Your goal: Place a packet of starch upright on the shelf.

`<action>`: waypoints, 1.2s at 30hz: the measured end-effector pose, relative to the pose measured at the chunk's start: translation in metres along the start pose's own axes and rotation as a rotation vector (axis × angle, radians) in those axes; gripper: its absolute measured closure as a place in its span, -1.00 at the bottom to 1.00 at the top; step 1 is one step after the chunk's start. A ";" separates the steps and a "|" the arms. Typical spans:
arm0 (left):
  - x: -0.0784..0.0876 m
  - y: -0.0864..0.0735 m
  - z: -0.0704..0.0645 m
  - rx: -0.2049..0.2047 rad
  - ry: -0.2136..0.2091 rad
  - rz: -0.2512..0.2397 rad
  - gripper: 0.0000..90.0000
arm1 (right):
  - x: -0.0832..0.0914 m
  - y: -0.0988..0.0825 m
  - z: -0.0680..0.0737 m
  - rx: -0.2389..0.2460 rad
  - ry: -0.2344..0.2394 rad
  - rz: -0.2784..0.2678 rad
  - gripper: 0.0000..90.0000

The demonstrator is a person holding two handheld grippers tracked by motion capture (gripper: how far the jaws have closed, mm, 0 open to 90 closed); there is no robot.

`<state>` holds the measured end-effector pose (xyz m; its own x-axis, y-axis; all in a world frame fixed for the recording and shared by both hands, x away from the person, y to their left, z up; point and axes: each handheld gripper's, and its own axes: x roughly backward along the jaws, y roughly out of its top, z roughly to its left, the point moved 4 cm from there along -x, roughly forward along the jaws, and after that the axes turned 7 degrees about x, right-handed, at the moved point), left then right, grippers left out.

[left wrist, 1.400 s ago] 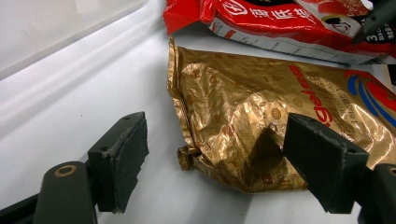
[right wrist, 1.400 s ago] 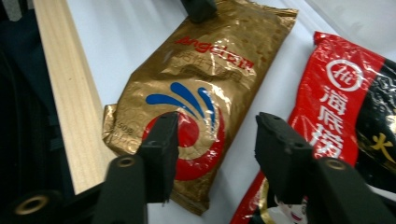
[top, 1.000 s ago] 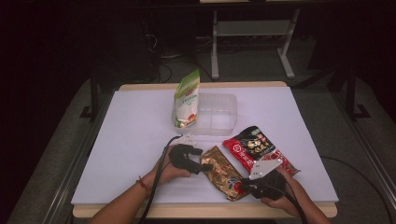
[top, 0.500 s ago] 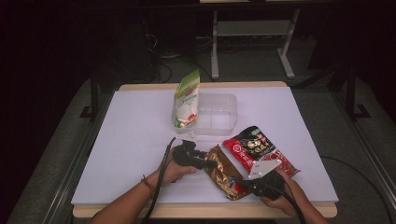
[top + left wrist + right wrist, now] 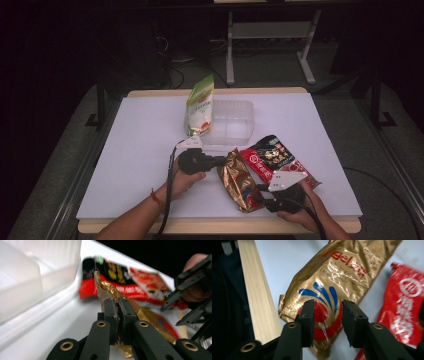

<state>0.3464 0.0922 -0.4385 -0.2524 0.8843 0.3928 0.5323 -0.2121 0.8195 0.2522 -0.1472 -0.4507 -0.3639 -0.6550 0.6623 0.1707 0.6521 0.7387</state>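
Gold packet: top end cut off by upper edge of the right gripper view; lower centre hidden behind the jaws; print too blurred to read in full. Red packet: blurred, runs off right edge of that view. In the left gripper view, red packet's lettering smeared, and clear container at upper left out of focus and cropped by top and left edges.

Green pouch against clear container (red packet nearby)
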 end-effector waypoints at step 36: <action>0.097 0.083 -0.018 -0.001 0.129 -0.428 0.97 | 0.028 -0.013 -0.041 -0.187 -0.173 -0.099 -0.10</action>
<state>0.3515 0.1524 -0.3245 -0.5484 0.8335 0.0666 0.3571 0.1615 0.9200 0.2777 -0.1897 -0.4368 -0.5360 -0.6264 0.5660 0.2866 0.4957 0.8199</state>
